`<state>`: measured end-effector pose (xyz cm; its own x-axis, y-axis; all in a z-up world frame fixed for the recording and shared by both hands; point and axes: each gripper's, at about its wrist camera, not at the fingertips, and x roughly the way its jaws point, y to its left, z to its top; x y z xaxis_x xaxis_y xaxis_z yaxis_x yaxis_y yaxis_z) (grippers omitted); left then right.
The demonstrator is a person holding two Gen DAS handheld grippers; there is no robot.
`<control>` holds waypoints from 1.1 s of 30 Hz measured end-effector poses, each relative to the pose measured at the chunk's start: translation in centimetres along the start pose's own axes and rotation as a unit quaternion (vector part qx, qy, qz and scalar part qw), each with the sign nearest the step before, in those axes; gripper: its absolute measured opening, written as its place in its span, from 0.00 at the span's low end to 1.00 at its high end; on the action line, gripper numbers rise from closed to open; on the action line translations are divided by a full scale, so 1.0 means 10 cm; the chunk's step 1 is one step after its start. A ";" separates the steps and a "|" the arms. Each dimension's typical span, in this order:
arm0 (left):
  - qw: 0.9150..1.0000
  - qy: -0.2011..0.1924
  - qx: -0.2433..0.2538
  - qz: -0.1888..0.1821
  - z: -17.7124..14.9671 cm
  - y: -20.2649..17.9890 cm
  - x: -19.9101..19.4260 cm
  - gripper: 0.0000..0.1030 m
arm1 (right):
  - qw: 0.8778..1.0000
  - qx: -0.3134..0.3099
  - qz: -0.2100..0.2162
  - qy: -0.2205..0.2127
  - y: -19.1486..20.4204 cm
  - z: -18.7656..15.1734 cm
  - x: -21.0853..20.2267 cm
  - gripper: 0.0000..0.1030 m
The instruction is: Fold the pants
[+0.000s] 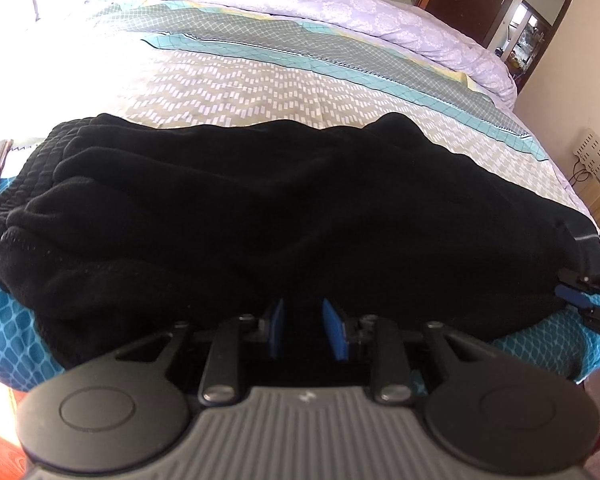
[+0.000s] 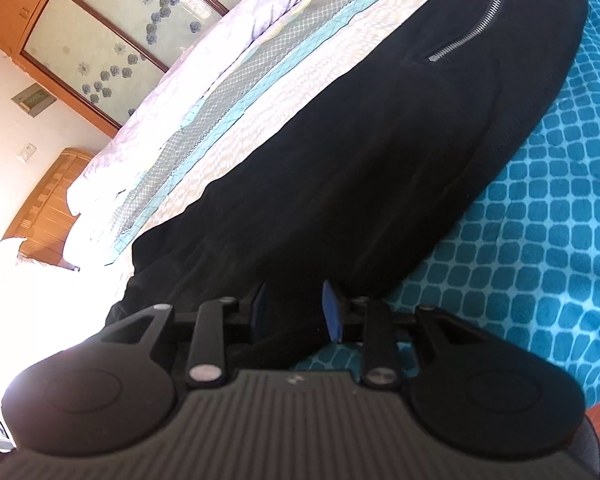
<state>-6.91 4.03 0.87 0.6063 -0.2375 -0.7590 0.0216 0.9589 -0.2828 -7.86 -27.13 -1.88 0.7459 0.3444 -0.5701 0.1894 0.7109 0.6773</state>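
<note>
The left tool (image 1: 303,328) sits nearest the lens, its blue pads standing a narrow way apart at the near edge of the pants (image 1: 260,216), with dark cloth running into the gap; whether the pads actually pinch it I cannot tell. The right tool (image 2: 294,306) is set a little wider, its pads astride the near end of the pants' narrow part, and there too a grip cannot be confirmed. In the left view it shows at the pants' right end (image 1: 580,296).

The pants lie stretched across the bed (image 1: 260,92), already doubled, with the ribbed waistband (image 1: 24,184) at their left end and a zip (image 2: 472,28) on the upper layer. A pale quilt (image 1: 340,4) is bunched beyond the pants, well apart from them.

I judge this to be the moment of taking hold along the near edge, ahead of another fold. The next move calls for both tools to bite firmly through all layers, then lift together and carry the edge over evenly, so the thick fleece does not slip or bunch.
</note>
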 end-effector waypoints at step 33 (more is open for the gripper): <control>0.998 0.055 -0.002 -0.021 0.24 -0.27 0.21 0.32 | 0.970 0.103 -0.088 -0.201 -1.54 1.01 -0.96 0.61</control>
<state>-3.83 1.34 1.47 0.5148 -0.2927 -0.8058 0.0421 0.9474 -0.3173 -11.46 -47.57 -2.11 0.8712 -0.0681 -0.4862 0.4298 0.5844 0.6883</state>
